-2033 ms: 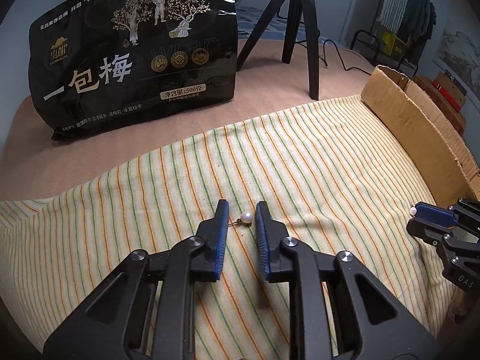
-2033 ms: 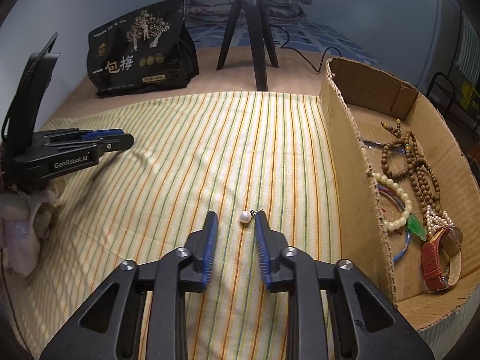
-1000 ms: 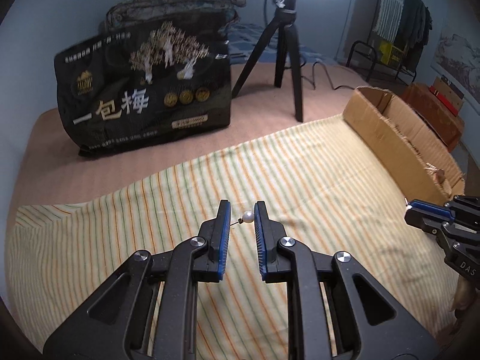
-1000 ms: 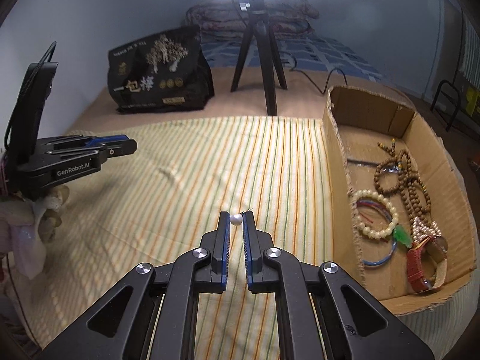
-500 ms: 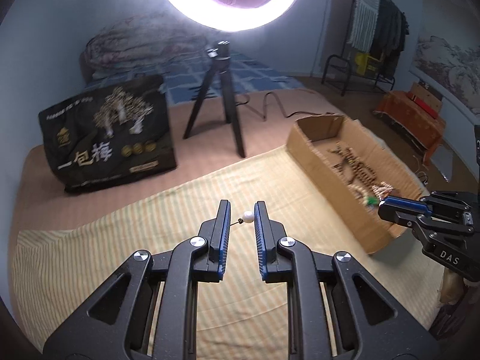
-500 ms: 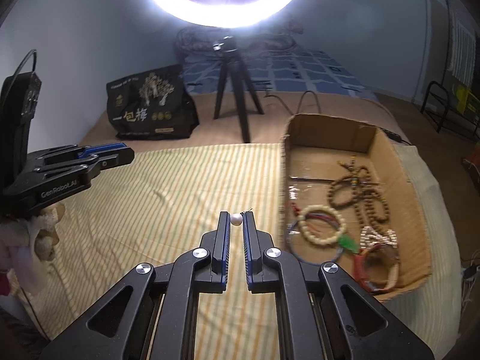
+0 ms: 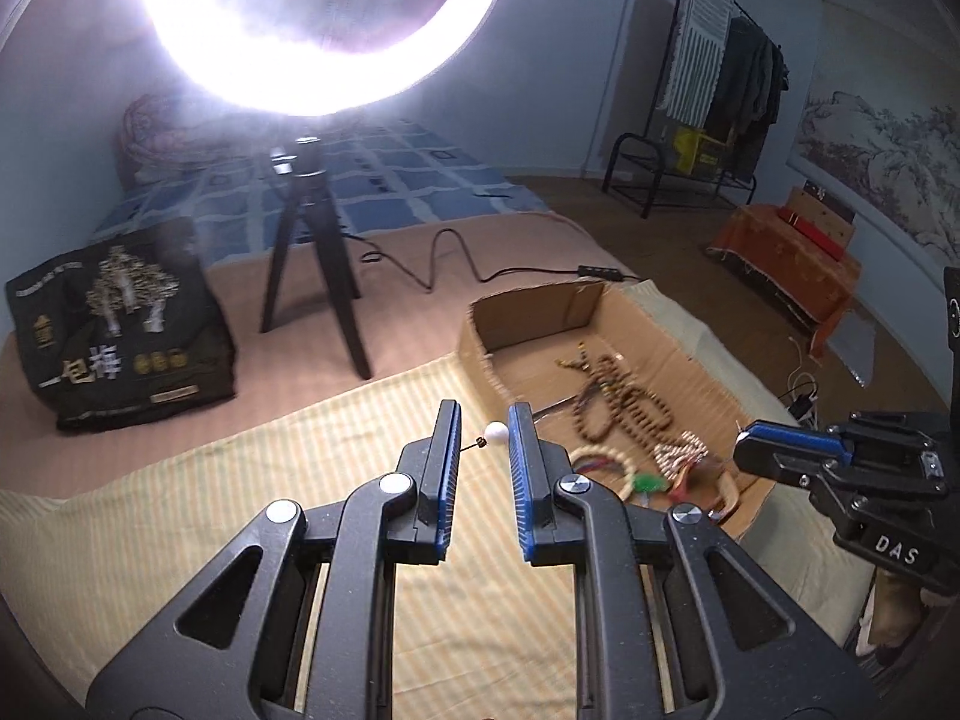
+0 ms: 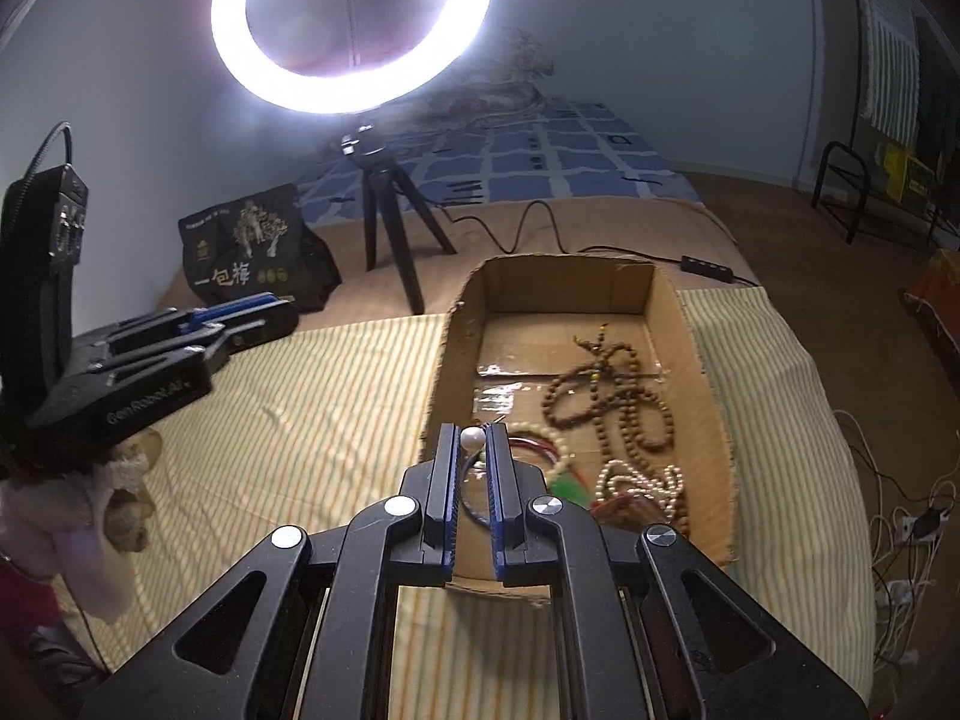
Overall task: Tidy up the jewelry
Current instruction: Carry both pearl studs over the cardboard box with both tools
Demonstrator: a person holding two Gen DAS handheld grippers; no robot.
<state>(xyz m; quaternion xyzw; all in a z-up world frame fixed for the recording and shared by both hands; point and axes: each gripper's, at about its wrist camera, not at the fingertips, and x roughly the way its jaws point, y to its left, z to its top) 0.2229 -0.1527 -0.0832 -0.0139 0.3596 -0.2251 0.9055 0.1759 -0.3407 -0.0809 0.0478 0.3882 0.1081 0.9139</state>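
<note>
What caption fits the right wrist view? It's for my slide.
Right gripper pinching a pearl earring above the cardboard box of bracelets.

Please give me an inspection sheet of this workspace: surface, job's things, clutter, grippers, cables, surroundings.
Surface: yellow striped cloth over a bed.
Job's things: open brown cardboard box holding brown wooden bead strings and cream pearl bracelets; two white pearl earrings, one per gripper.
Clutter: black printed snack bag.
Grippers: left gripper shut on a pearl earring; right gripper shut on the other, above the box's near end.
Cables: black lamp cord; white wires on the floor.
Surroundings: lit ring light on a black tripod; clothes rack.
</note>
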